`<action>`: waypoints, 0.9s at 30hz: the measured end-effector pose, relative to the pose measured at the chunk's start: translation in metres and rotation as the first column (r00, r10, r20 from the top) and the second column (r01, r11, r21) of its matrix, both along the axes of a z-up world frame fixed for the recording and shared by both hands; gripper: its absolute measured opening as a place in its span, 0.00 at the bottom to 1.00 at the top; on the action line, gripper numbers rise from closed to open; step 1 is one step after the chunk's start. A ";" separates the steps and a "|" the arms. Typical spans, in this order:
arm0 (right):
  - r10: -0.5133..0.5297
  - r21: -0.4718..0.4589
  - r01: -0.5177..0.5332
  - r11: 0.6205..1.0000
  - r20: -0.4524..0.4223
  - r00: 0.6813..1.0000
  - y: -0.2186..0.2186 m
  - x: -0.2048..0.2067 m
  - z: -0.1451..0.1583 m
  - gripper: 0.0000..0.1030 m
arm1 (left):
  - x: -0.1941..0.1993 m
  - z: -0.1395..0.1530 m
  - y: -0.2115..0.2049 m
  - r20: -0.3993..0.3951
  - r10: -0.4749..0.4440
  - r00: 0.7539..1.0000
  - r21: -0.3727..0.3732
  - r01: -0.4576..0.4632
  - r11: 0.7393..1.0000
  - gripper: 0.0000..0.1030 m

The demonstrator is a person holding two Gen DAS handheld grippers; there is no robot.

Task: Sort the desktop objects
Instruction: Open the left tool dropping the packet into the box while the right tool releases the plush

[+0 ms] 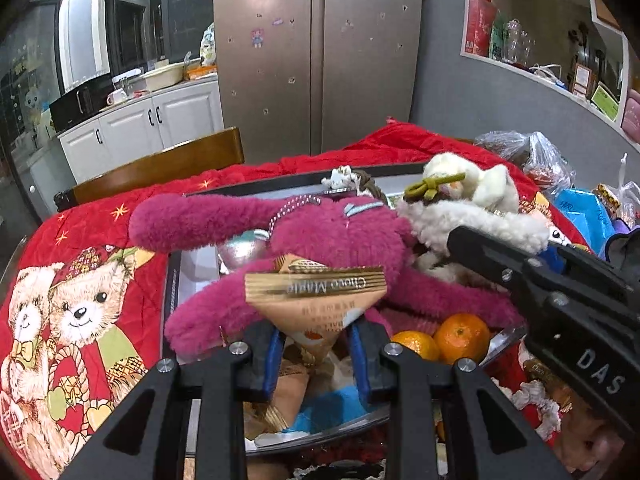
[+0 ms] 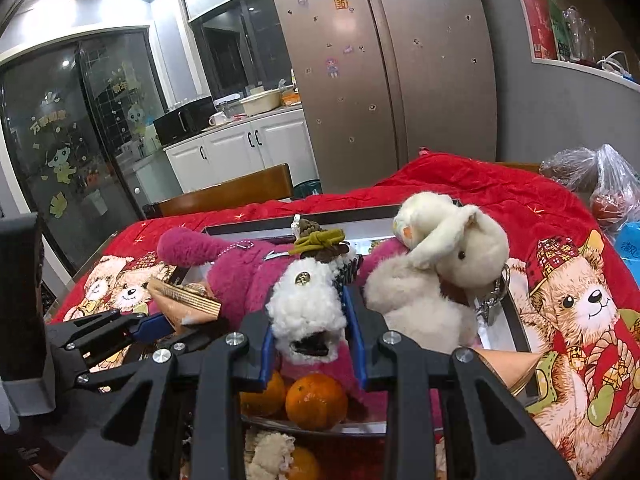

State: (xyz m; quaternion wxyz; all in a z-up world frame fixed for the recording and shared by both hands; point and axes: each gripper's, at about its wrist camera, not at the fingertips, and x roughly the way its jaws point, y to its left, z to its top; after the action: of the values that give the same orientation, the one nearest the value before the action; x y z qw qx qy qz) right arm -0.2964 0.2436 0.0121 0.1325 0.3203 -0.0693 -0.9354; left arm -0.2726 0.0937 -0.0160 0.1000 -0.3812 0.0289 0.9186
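Note:
In the left wrist view my left gripper (image 1: 316, 344) is shut on a triangular tan-and-gold snack packet (image 1: 316, 296), held above a shallow black-rimmed box (image 1: 172, 280). A magenta plush toy (image 1: 340, 236) sprawls across the box, with two oranges (image 1: 460, 336) at its near side. In the right wrist view my right gripper (image 2: 312, 344) is shut on a small white fluffy toy (image 2: 308, 304) with an olive bow. It is over the magenta plush (image 2: 240, 276) and beside a cream rabbit plush (image 2: 452, 272). The left gripper (image 2: 160, 326) shows at the left with the packet (image 2: 188, 300).
A red quilted cloth with bear prints (image 1: 80, 288) covers the table. A wooden chair back (image 1: 160, 168) stands behind it. Plastic bags (image 2: 600, 184) and a blue box (image 1: 584, 212) crowd the right side. Another tan packet (image 2: 508, 368) lies at the box's right corner.

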 end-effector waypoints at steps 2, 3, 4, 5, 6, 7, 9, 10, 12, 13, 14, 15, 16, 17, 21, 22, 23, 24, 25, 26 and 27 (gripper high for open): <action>-0.001 -0.002 0.001 1.000 0.000 1.000 -0.001 0.001 0.000 0.30 | 0.000 -0.003 0.001 0.006 -0.002 1.000 -0.004 0.002 1.000 0.28; -0.001 -0.006 0.001 1.000 0.001 1.000 -0.001 0.001 0.000 0.30 | 0.000 -0.004 0.001 0.009 -0.004 1.000 -0.010 0.004 1.000 0.28; 0.000 -0.011 0.000 1.000 0.002 1.000 -0.001 0.000 0.000 0.32 | 0.000 -0.004 0.002 0.010 -0.008 1.000 -0.014 0.008 1.000 0.29; 0.000 -0.020 0.000 1.000 0.003 1.000 0.000 0.000 0.000 0.32 | 0.001 -0.004 0.003 0.006 -0.011 1.000 -0.015 0.011 1.000 0.30; 0.000 -0.031 0.000 1.000 0.000 1.000 0.003 0.002 0.000 0.32 | 0.001 -0.003 0.004 0.005 -0.013 1.000 -0.019 0.013 1.000 0.41; 0.001 -0.046 -0.002 0.999 -0.005 1.000 0.004 0.002 0.001 0.35 | 0.002 -0.002 0.004 0.003 -0.017 1.000 -0.022 0.017 1.000 0.53; 0.005 -0.079 -0.007 0.997 -0.020 1.000 0.010 0.006 0.006 0.51 | 0.005 0.003 0.004 -0.017 -0.027 0.999 -0.011 0.027 1.000 0.61; 0.005 -0.096 -0.008 0.995 -0.029 1.000 0.012 0.007 0.008 0.58 | 0.007 0.004 0.004 -0.026 -0.026 0.999 -0.008 0.026 1.000 0.64; -0.001 -0.134 -0.006 0.991 -0.051 0.999 0.017 0.011 0.015 0.69 | 0.010 0.010 0.003 -0.057 -0.017 0.998 -0.011 0.016 1.000 0.69; -0.004 -0.151 -0.004 0.989 -0.057 0.998 0.019 0.013 0.018 0.82 | 0.011 0.013 0.002 -0.074 -0.017 0.997 -0.017 0.016 1.000 0.71; -0.005 -0.173 -0.006 0.985 -0.066 0.998 0.021 0.014 0.021 0.86 | 0.012 0.016 0.002 -0.093 -0.012 0.996 -0.030 0.009 1.000 0.71; -0.006 -0.195 -0.009 0.981 -0.076 0.997 0.024 0.016 0.024 0.89 | 0.012 0.018 0.001 -0.105 -0.005 0.994 -0.041 0.001 0.999 0.72; -0.009 -0.204 -0.007 0.979 -0.080 0.997 0.027 0.018 0.027 0.90 | 0.012 0.020 0.001 -0.117 0.000 0.993 -0.053 -0.006 0.999 0.72; -0.017 -0.206 0.000 0.979 -0.081 0.997 0.028 0.019 0.030 0.93 | 0.012 0.022 -0.001 -0.125 0.006 0.992 -0.064 -0.015 0.998 0.72; -0.022 -0.181 0.004 0.983 -0.096 0.995 0.030 0.023 0.040 1.00 | 0.007 0.028 -0.008 -0.116 0.011 0.993 -0.062 -0.018 0.998 0.72; -0.026 -0.171 0.009 0.985 -0.097 0.995 0.030 0.023 0.043 1.00 | 0.005 0.029 -0.010 -0.114 0.013 0.993 -0.059 -0.019 0.998 0.72; -0.033 -0.158 0.017 0.987 -0.099 0.995 0.030 0.025 0.045 1.00 | 0.004 0.030 -0.013 -0.109 0.012 0.994 -0.054 -0.018 0.998 0.72; -0.038 -0.148 0.023 0.989 -0.102 0.994 0.030 0.025 0.046 1.00 | 0.006 0.030 -0.014 -0.107 0.011 0.994 -0.050 -0.017 0.999 0.72; -0.044 -0.139 0.029 0.990 -0.106 0.993 0.029 0.026 0.048 1.00 | 0.005 0.031 -0.016 -0.105 0.009 0.994 -0.041 -0.013 0.999 0.72; -0.049 -0.129 0.035 0.991 -0.109 0.993 0.029 0.027 0.049 1.00 | 0.005 0.032 -0.018 -0.101 0.004 0.995 -0.029 -0.007 1.000 0.72; -0.050 -0.120 0.037 0.992 -0.109 0.993 0.028 0.028 0.051 1.00 | 0.005 0.033 -0.019 -0.098 0.001 0.995 -0.021 -0.003 1.000 0.72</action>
State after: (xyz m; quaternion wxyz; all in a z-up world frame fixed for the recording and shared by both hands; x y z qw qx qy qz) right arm -0.2687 0.2720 0.0630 0.1342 0.2573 -0.1238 -0.9489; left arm -0.2674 0.0749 0.0173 0.0936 -0.3367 0.0430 0.9360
